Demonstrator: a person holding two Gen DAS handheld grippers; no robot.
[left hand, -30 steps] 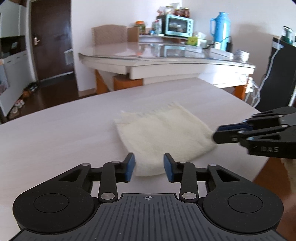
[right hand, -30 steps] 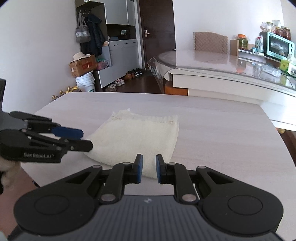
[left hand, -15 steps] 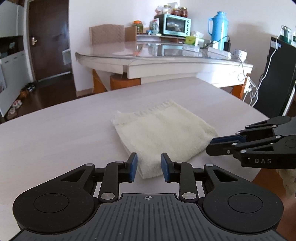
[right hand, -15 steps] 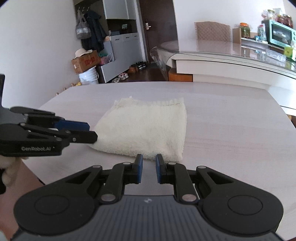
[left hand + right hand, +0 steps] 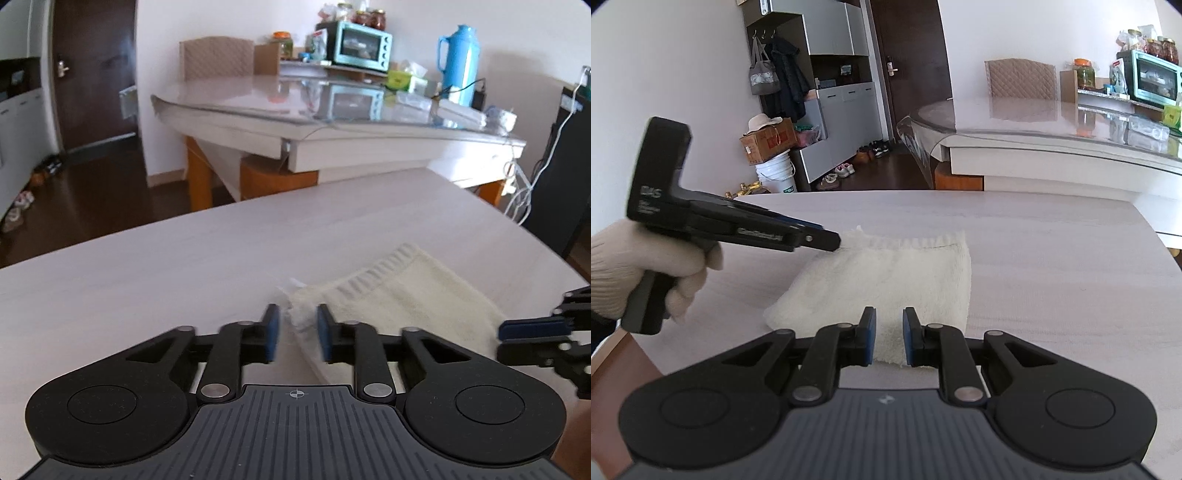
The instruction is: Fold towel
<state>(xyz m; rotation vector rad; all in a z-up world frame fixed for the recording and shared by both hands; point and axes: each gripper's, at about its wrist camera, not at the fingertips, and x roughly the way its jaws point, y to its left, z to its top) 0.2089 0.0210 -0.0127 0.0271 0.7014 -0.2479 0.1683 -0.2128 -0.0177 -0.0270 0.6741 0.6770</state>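
A cream towel [image 5: 406,306] lies folded flat on the pale wooden table [image 5: 147,288]. My left gripper [image 5: 297,332] has the towel's frayed far-left corner between its blue pads. Its jaws are closing, and a thin gap still shows on each side of the cloth. From the right wrist view, the left gripper [image 5: 831,240] reaches that corner of the towel [image 5: 894,280] side-on, held by a gloved hand [image 5: 639,266]. My right gripper [image 5: 888,339] hovers at the towel's near edge with a narrow gap between its pads, nothing pinched. The right gripper [image 5: 517,336] also shows at the right edge.
The table's [image 5: 1052,258] rounded near edge runs close under both grippers. Behind stands a glass-topped table [image 5: 332,118] with a teal toaster oven [image 5: 362,46] and a blue thermos [image 5: 460,62]. Cabinets, a box and a bucket [image 5: 775,173] sit at the far left.
My left gripper has slid along the towel's left side to its far corner and its jaws have narrowed around that corner. The right gripper has stayed at the near edge.
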